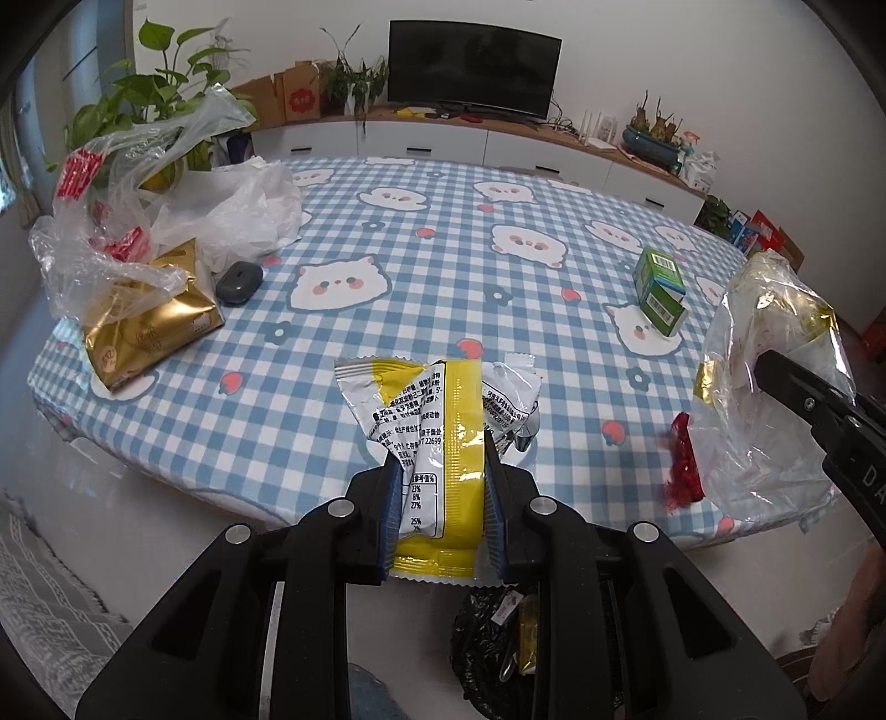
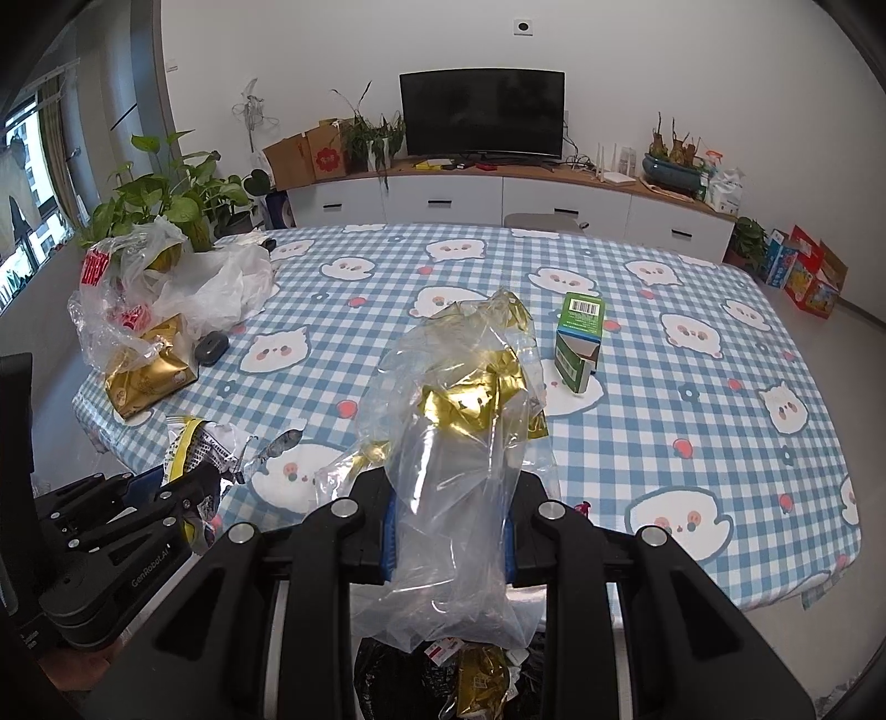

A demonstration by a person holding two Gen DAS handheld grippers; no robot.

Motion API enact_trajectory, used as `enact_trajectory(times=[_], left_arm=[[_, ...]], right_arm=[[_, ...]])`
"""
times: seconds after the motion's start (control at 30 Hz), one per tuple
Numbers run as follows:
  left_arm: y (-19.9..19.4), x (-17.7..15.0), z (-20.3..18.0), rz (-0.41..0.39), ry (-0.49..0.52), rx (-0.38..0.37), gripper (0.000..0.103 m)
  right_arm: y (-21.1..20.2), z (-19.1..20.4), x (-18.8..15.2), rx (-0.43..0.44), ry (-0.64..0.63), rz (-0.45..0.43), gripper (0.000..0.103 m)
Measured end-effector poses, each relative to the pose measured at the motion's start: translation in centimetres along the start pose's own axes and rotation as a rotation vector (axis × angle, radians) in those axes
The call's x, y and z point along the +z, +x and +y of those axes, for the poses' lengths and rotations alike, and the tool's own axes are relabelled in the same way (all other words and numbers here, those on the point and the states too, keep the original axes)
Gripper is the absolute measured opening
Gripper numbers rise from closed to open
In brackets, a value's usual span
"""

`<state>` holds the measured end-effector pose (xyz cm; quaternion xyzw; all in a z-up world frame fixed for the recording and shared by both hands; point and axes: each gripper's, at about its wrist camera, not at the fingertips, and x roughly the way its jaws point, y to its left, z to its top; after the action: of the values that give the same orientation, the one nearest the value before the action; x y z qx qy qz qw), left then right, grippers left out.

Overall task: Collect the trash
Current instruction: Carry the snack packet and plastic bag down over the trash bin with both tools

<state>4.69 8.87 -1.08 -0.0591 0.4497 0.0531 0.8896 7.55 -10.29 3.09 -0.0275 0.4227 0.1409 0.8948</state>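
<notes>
Gripping a yellow snack wrapper (image 1: 437,443), the left hand-held gripper (image 1: 440,498) is held past the tabletop's (image 1: 443,232) near edge, the right hand-held gripper (image 2: 449,531) clamping a clear plastic wrapper (image 2: 459,421); both are carried above a black trash bag (image 2: 398,681). A green carton (image 2: 578,343) near the right edge is left uncollected.

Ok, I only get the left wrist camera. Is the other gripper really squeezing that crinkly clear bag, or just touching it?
Observer: Squeezing. In the right wrist view, the right gripper has both blue pads pressed on the clear bag.
Operator: Is anything hiding behind the table?
Observer: Yes, a grey stool stands at the far edge of the table.
Operator: And what's on the wall over the TV?
Observer: A small round socket plate, high above the TV.
</notes>
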Motion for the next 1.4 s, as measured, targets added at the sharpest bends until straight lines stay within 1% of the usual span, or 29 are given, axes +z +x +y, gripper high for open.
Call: enact_trajectory(times=[0.27, 0.6, 0.77, 0.93, 1.13, 1.23, 1.4], left_arm=[[-1.5, -3.2, -0.5, 0.014, 0.007, -0.016, 0.024], [-3.0, -6.7, 0.1, 0.028, -0.004, -0.032, 0.024], [-2.9, -8.8, 0.7, 0.042, -0.033, -0.029, 0.024], [-3.0, -11.2, 0.7, 0.055, -0.022, -0.036, 0.024], [-1.9, -14.2, 1.0, 0.081, -0.027, -0.023, 0.024], [-0.5, -15.9, 1.2, 0.128, -0.030, -0.018, 0.024], [0.2, -17.1, 1.2, 0.144, -0.026, -0.006, 0.024]], right_arm=[[-1.8, 0.3, -2.3, -0.002, -0.014, 0.003, 0.025], [-4.1, 0.1, -5.2, -0.024, -0.029, -0.003, 0.025], [-5.0, 0.1, -6.8, -0.034, -0.035, 0.001, 0.025], [-6.0, -0.4, -9.0, -0.029, -0.014, -0.003, 0.025], [-5.2, -0.9, -12.5, -0.024, 0.015, 0.047, 0.025], [-4.6, -1.0, -14.4, -0.033, 0.014, 0.074, 0.025], [-3.0, -0.7, -17.0, -0.048, -0.002, 0.121, 0.025]])
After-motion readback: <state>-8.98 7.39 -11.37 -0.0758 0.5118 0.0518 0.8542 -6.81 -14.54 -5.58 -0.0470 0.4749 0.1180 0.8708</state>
